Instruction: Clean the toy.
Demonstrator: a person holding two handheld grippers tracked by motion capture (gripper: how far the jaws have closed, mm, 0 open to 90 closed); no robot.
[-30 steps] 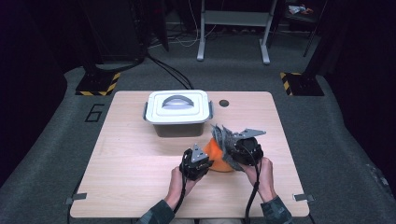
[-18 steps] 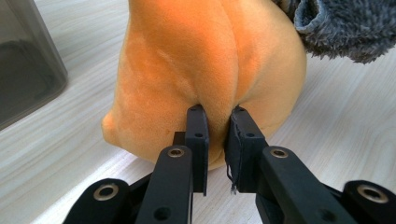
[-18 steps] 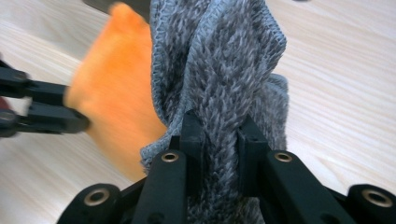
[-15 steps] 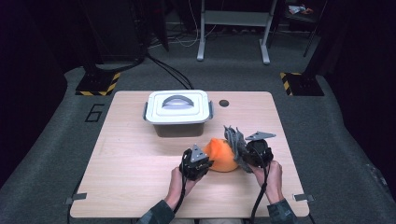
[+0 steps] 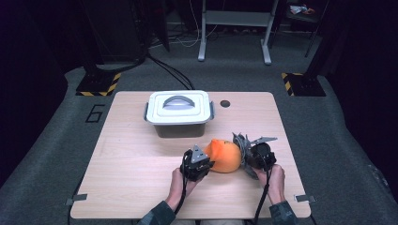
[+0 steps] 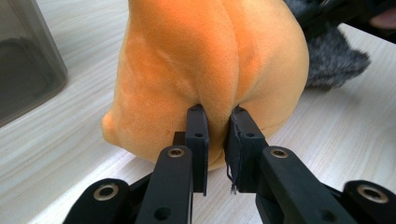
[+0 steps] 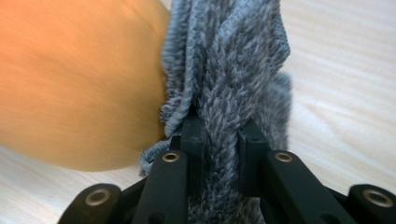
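A pale wooden bench (image 5: 131, 164) carries one orange plush toy (image 5: 225, 156), one grey knitted cloth (image 5: 241, 143) and one lidded white box (image 5: 178, 112) with contents hidden. The toy lies near the front edge between two tools. The left tool (image 6: 218, 140) pinches a fold of plush; the right tool (image 7: 219, 135) pinches the grey cloth beside it.

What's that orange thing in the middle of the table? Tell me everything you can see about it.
The orange plush toy is a soft, rounded lump of velvety fabric with a seam running down it and a small nub at one side. It rests on the wooden table, in front of the lidded plastic box. The left gripper pinches a fold of its fabric. A grey knitted cloth, clamped by the right gripper, lies against its other side.
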